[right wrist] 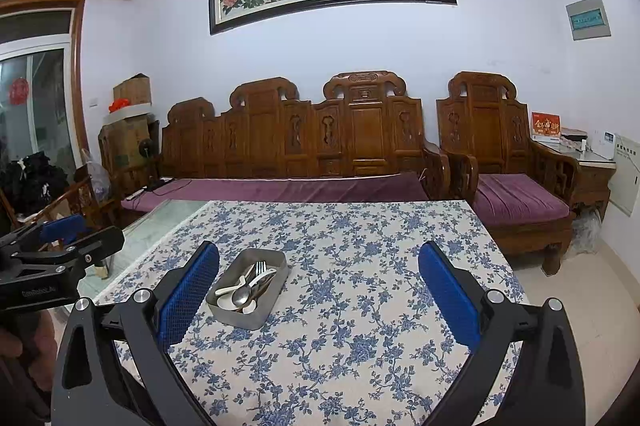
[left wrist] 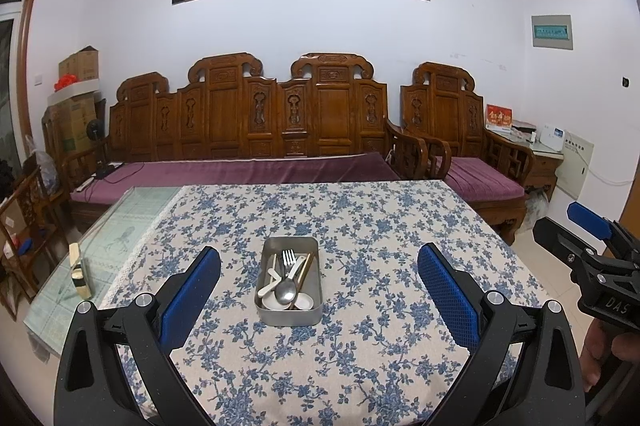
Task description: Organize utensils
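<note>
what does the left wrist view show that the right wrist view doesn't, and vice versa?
Left wrist only: the right tool at the frame's right edge, and a pale wooden block on the glass beside the tablecloth.

Right wrist only: the left tool at the left edge, a sliding glass door with a red decoration, and a ceiling light recess.

Both: the metal tin holding a fork, a metal spoon and white spoons, on the blue floral tablecloth; the carved wooden sofa; the peacock painting. Both tools are open and empty.
</note>
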The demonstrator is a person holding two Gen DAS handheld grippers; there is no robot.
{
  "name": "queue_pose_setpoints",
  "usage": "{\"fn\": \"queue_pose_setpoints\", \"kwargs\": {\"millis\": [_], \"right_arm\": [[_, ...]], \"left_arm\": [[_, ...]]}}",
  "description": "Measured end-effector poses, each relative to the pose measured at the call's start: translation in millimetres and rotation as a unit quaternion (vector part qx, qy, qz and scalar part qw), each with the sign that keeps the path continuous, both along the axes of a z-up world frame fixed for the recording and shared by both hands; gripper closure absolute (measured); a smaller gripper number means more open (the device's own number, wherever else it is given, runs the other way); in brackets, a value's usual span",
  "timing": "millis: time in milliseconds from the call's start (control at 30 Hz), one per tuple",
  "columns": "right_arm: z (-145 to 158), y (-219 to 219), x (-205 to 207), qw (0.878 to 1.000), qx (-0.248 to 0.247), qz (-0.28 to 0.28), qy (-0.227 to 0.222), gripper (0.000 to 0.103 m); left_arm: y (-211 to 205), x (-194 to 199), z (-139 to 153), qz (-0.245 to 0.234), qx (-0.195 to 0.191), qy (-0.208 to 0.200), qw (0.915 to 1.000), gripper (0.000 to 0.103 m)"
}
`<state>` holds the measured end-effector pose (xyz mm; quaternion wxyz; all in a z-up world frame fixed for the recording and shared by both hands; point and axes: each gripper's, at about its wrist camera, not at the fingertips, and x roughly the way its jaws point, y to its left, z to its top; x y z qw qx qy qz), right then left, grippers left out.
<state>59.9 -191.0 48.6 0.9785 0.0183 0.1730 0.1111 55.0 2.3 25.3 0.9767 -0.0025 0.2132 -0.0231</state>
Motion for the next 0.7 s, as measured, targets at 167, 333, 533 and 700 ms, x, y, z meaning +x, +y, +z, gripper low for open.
{"fn": "queue_pose_setpoints", "kwargs": {"millis": [167,333,533,700], "right_arm": [[0.3,0.3,0.0,1.000,0.000,0.000,0.000,0.003],[-0.5,0.3,-0.4,1.000,0.000,0.000,0.001,0.003],[-0.5,0.5,-1.4,1.000,0.000,-0.001,0.000,0.003],[-0.8,0.6,-1.6,1.000,0.001,-0.001,-0.001,0.003]], "left_arm": [[-0.8,-0.7,2.2,-0.002,0.000,0.000,1.0000,0.008],[-2.2,0.5,2.0,-0.002,-0.001,0.001,1.0000,0.008],[-3.2,0.1,2.0,-0.001,-0.001,0.003,1.0000,0.008],[-2.7,-0.9,1.7,-0.001,-0.001,0.002,1.0000,0.008]]}}
